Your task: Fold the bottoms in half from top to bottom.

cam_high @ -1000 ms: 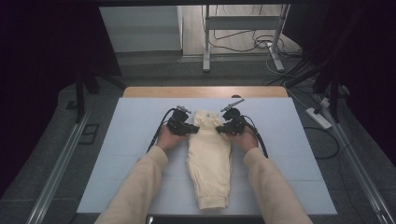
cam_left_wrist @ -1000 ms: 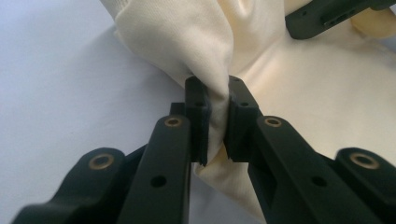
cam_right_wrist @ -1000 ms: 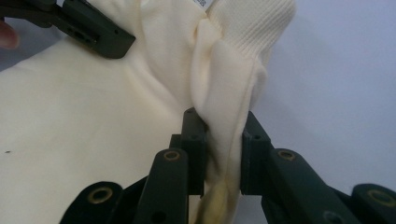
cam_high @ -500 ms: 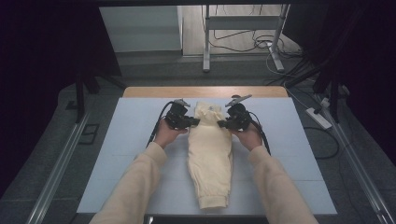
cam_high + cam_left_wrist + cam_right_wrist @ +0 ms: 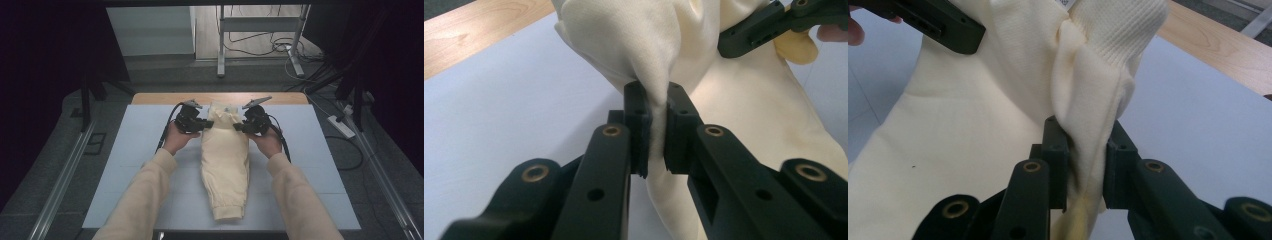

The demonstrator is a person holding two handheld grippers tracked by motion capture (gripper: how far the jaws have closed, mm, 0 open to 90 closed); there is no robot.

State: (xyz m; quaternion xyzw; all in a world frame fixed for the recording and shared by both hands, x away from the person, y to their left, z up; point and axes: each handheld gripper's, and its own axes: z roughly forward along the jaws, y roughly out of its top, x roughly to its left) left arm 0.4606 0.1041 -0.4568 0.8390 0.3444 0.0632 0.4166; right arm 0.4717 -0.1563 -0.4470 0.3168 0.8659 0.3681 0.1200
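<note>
Sweatpants (image 5: pixel 226 160) are lying lengthwise down the middle of the bench (image 5: pixel 125 150), waistband end being lifted at the far side.
Left gripper (image 5: pixel 656 127) is pinching a thin fold of waistband; right gripper (image 5: pixel 1083 150) is clamping a thicker bunch by the ribbed edge. Uneven pulling is likely to slip the thin fold free or skew the garment.

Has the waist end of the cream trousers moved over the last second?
Yes. The waist end of the cream trousers has travelled away from the person, nearer the wooden table edge, pulled by the left gripper and right gripper.
</note>
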